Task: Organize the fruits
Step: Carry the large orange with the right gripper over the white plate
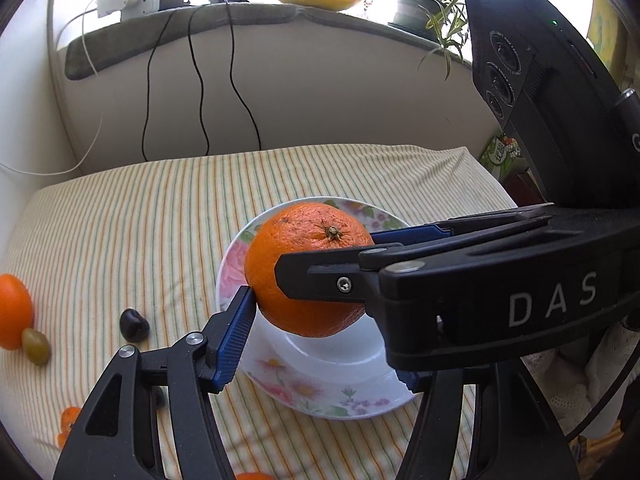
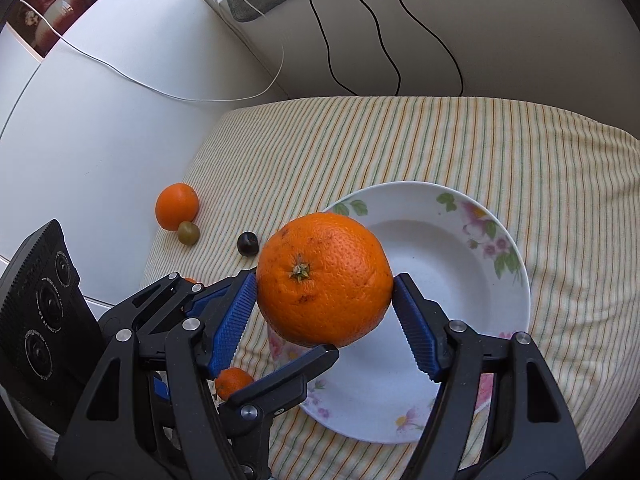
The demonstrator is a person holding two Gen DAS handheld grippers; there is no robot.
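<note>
Gripper marking: white capitals "DAS" on the black body of the right gripper (image 1: 324, 276), seen from the left wrist view.
Partial letter: a white "G" on the black camera housing (image 1: 560, 92) at the frame edge.
Green carton (image 1: 502, 154): print illegible.

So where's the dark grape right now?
The dark grape lies on the striped cloth, left of the plate in the right wrist view, with the green grape and small orange farther left.
</note>
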